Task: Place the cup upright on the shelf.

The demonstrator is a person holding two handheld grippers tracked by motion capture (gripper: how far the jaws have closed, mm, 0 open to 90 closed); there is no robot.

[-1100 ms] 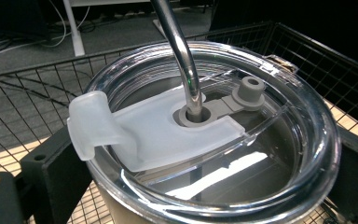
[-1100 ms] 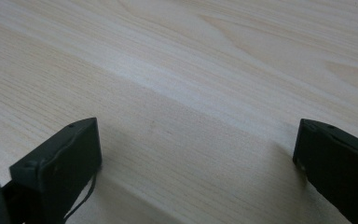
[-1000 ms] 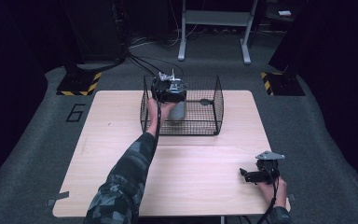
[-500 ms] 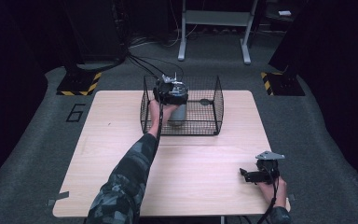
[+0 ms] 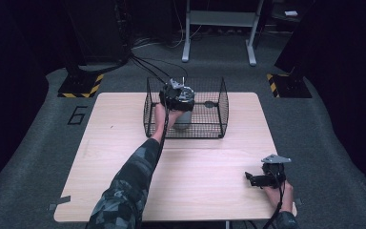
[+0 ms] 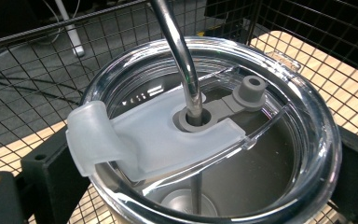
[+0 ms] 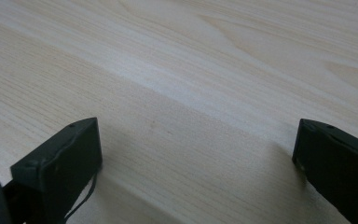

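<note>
A steel tumbler (image 6: 242,186) with a clear lid (image 6: 168,135) and a bent metal straw (image 6: 177,46) sits between the black jaws of my left gripper (image 6: 200,186), which is shut on it just under the rim. In the high view the left gripper (image 5: 178,102) holds the tumbler (image 5: 185,119) upright inside the black wire basket (image 5: 221,102), near its left side. Whether the tumbler's base touches the basket floor I cannot tell. My right gripper (image 5: 250,179) rests at the table's front right, open, with bare wood between its jaws (image 7: 198,154).
The wire basket stands at the back middle of the light wooden table (image 5: 124,157). A small dark piece (image 5: 210,103) lies on the basket's floor to the right of the tumbler. Cables (image 5: 147,67) trail over the dark floor behind the table.
My left gripper has sunk slightly lower and nearer into the basket with the tumbler. The right gripper has not moved.
</note>
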